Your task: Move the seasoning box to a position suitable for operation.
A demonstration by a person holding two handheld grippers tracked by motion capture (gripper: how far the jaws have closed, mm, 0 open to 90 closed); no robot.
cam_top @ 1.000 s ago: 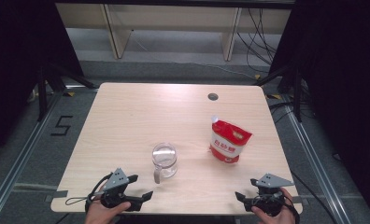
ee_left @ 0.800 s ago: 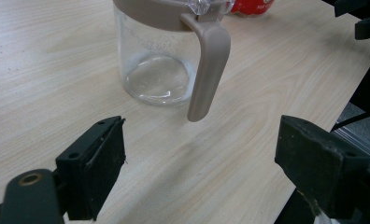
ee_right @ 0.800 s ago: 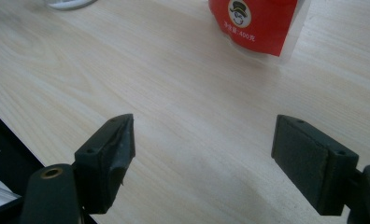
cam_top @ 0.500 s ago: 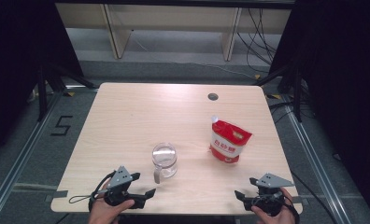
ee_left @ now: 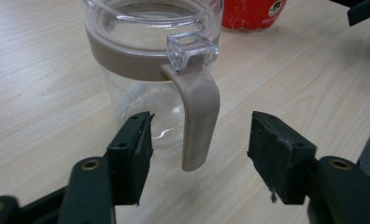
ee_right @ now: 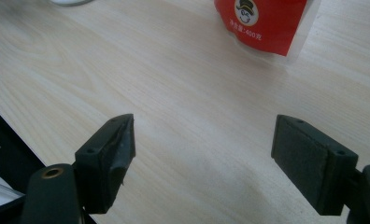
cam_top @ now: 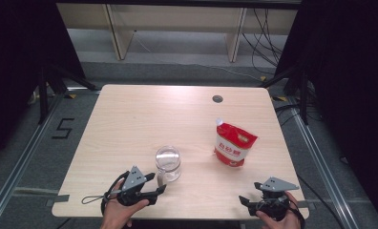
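Our left tool (ee_left: 199, 140), jaws just closing but not gripping, straddles the clear glass jug's (ee_left: 145, 60) smooth taupe handle (ee_left: 199, 121); our right tool (ee_right: 204, 158) gapes over the woodgrain bench (ee_right: 183, 93).

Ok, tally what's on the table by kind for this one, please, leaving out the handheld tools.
Clear glass jug with a beige handle: 1
Red and white pouch: 1
Total on the table: 2
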